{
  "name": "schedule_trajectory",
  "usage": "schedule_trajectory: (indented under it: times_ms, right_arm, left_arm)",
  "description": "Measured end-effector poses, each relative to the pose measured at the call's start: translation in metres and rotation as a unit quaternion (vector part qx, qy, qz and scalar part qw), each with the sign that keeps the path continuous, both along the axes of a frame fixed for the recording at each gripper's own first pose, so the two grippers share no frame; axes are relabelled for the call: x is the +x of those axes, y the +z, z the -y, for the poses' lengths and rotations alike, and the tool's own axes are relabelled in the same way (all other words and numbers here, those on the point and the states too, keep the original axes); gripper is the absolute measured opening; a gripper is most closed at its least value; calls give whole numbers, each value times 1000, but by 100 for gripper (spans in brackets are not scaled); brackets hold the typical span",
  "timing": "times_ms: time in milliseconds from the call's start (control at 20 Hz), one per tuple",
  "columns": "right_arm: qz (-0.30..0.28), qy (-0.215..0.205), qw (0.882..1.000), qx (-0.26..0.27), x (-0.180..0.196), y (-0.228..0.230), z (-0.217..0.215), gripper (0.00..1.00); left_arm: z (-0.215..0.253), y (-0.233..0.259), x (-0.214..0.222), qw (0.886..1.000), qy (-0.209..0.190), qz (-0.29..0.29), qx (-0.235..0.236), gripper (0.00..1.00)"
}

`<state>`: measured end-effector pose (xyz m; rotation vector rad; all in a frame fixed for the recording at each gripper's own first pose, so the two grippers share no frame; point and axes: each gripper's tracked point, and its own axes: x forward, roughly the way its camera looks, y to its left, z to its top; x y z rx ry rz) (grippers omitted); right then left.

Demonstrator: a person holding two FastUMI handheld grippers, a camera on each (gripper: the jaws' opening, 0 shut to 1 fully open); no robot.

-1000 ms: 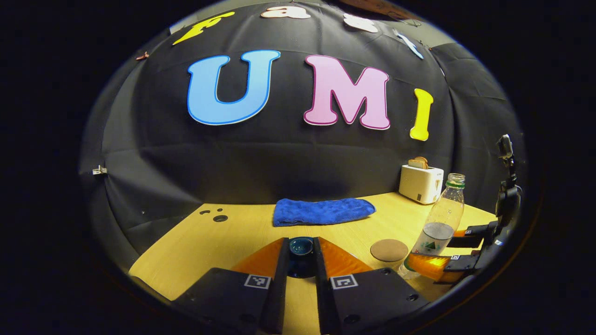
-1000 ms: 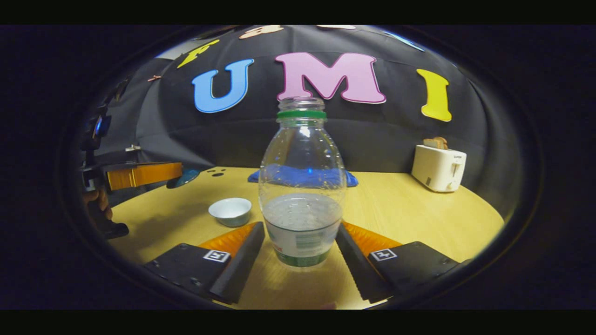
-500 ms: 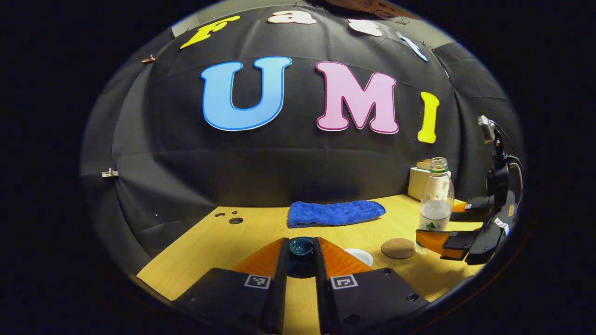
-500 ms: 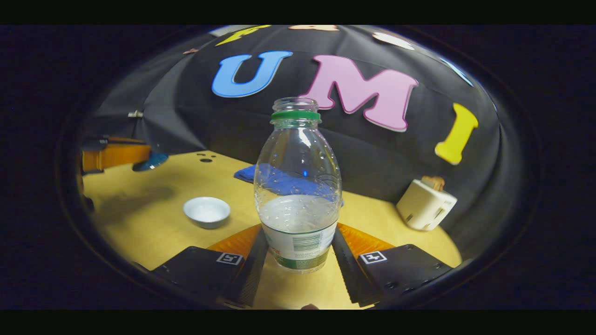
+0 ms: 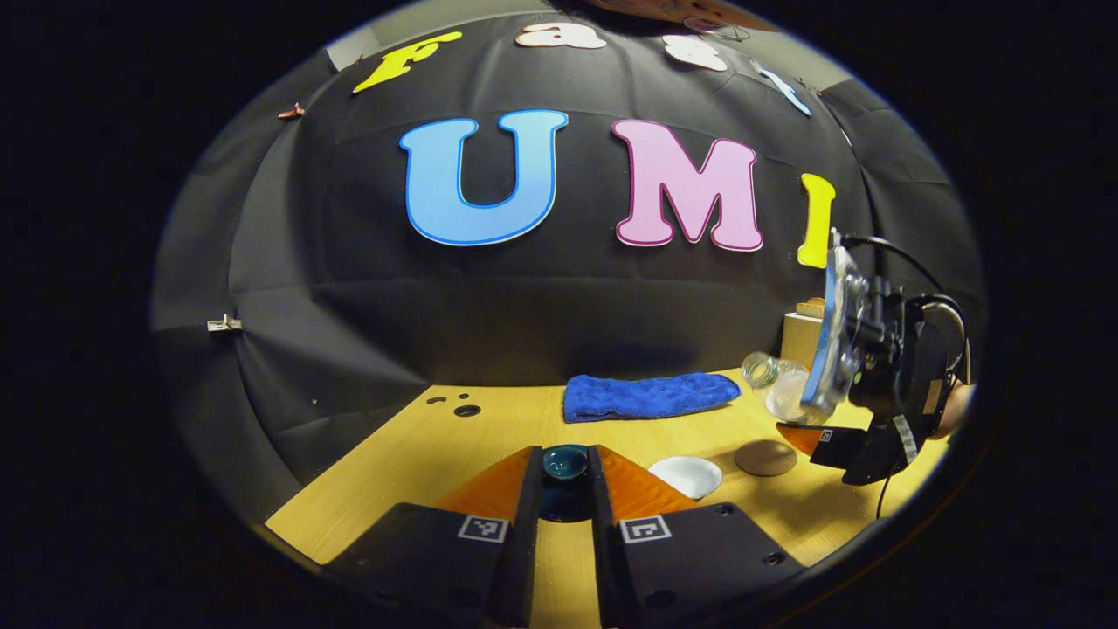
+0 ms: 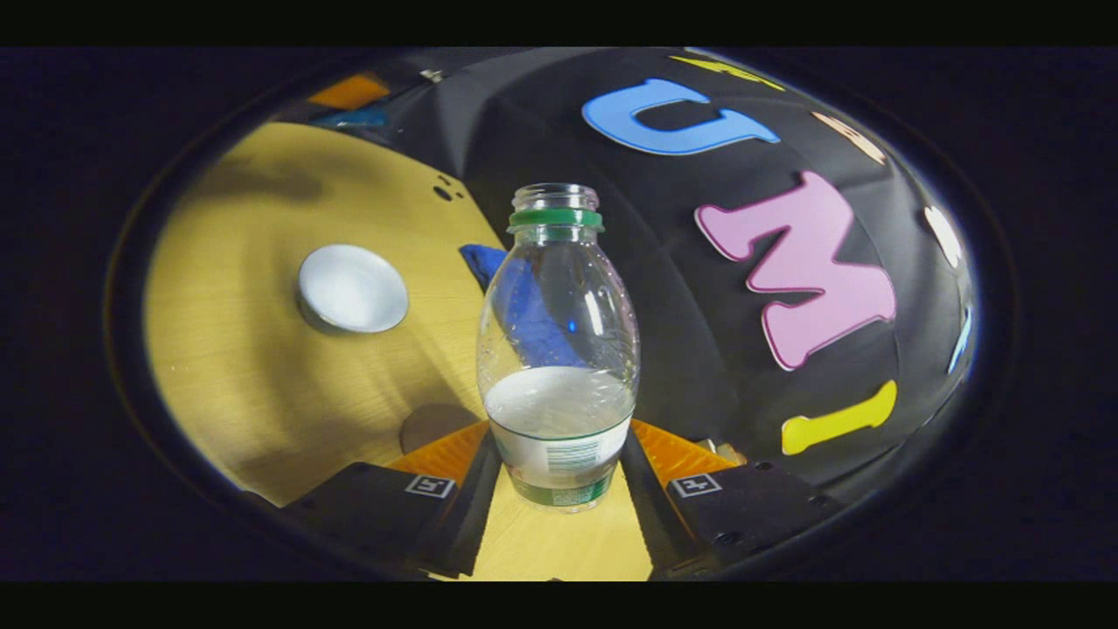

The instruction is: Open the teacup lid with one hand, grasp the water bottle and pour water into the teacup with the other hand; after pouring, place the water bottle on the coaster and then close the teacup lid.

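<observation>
Clear ribbed water bottle (image 6: 559, 349) tilts, gripped in the right gripper's (image 6: 559, 489) jaws; left gripper's (image 5: 564, 489) jaws clamp the round lid (image 5: 564, 461).

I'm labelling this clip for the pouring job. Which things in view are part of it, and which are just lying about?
Part of the job:
water bottle, held in the right gripper
teacup, open
teacup lid, held in the left gripper
coaster

Lying about:
blue cloth
toaster
</observation>
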<state>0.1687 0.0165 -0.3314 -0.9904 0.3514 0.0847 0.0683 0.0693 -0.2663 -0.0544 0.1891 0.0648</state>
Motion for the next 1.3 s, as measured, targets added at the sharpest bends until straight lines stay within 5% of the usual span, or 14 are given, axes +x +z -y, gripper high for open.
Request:
schedule_trajectory:
  times_ms: [700, 1300]
  right_arm:
    - [-16, 32, 982, -186, 18, -3, 11, 74]
    - [4, 79, 948, -307, 23, 11, 11, 74]
  left_arm:
    - [-9, -10, -2, 1000, 6, -2, -5, 32]
    - [-15, -16, -7, 1000, 4, -1, -9, 32]
